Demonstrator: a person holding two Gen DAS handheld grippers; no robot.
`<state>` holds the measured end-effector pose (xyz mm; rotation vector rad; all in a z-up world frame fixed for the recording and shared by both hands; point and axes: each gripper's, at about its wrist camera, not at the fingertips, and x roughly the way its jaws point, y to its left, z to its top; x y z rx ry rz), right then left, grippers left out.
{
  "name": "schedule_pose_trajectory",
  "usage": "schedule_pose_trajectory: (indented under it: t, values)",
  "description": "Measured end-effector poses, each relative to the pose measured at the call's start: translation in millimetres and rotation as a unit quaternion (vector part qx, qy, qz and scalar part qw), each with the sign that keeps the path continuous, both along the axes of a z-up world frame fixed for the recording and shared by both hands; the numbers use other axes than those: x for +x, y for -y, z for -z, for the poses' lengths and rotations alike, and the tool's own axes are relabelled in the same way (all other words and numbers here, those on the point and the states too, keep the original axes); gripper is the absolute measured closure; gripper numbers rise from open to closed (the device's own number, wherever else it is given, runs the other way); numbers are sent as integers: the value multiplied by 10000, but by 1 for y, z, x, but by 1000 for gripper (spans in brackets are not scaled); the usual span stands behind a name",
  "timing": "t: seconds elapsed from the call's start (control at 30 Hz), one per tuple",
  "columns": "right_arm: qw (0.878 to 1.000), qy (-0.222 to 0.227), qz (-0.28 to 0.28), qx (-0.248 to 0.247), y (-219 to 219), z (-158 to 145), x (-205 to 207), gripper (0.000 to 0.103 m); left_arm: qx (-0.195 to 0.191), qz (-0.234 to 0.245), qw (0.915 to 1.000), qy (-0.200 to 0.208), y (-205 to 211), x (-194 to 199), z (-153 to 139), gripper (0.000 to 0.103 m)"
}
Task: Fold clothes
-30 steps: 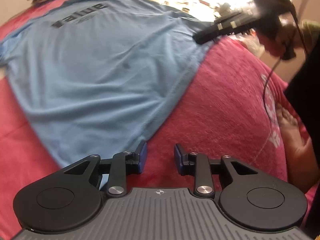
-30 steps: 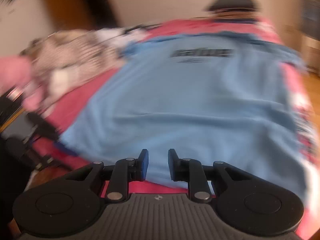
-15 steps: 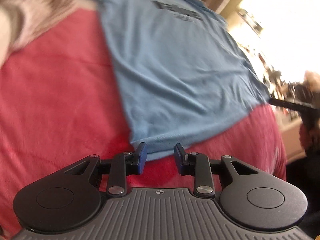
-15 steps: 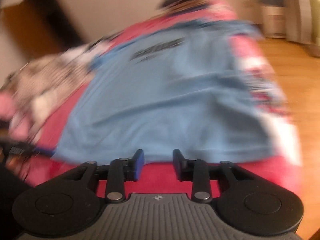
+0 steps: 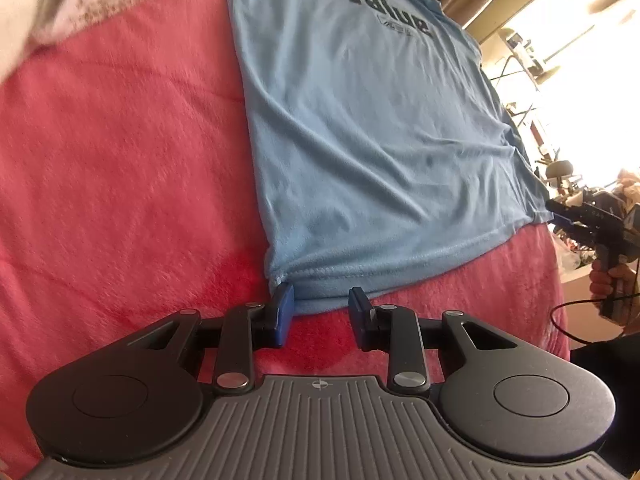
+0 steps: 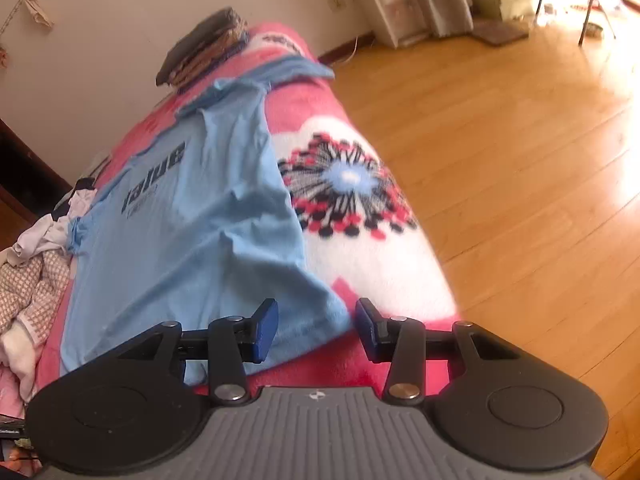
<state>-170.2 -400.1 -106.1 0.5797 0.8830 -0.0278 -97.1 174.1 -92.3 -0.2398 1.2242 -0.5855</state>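
Observation:
A light blue T-shirt (image 5: 368,128) with black "value" print lies flat on a red blanket (image 5: 120,160); it also shows in the right wrist view (image 6: 188,232). My left gripper (image 5: 320,312) is open, its jaws astride the shirt's near left hem corner, just above the blanket. My right gripper (image 6: 316,326) is open, its jaws astride the shirt's near right hem corner at the bed's edge. The right gripper also shows in the left wrist view (image 5: 588,220), held in a hand at the shirt's far corner.
A heap of patterned clothes (image 6: 28,292) lies left of the shirt. A dark folded stack (image 6: 200,48) sits at the bed's far end by the wall. The blanket's white flower panel (image 6: 352,192) hangs over the bed's side above a wooden floor (image 6: 520,140).
Both grippers have swung outward along the hem to the shirt's two near corners and come down close to them. Both stay open; the right jaws stand wider.

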Motion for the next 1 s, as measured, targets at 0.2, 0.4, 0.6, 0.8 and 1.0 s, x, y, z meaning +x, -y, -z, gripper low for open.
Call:
schedule_pose_trajectory:
  t: [0.2, 0.4, 0.6, 0.8, 1.0]
  values:
    - [9994, 19, 132, 305, 7, 6, -2, 65, -87, 4, 9999, -114, -3, -4, 1, 74]
    - [9978, 39, 264, 610, 15, 12, -4, 65, -86, -106, 9995, -267, -2, 1, 5, 74]
    - [9960, 67, 404, 789, 20, 10, -10, 65, -36, -263, 9995, -176, -11, -2, -10, 74]
    - [9942, 42, 591, 902, 26, 13, -12, 64, 141, -443, 9989, -9, -18, 4, -13, 73]
    - [9945, 33, 502, 916, 25, 13, -8, 63, 159, -409, 9990, 51, -6, 6, -1, 77]
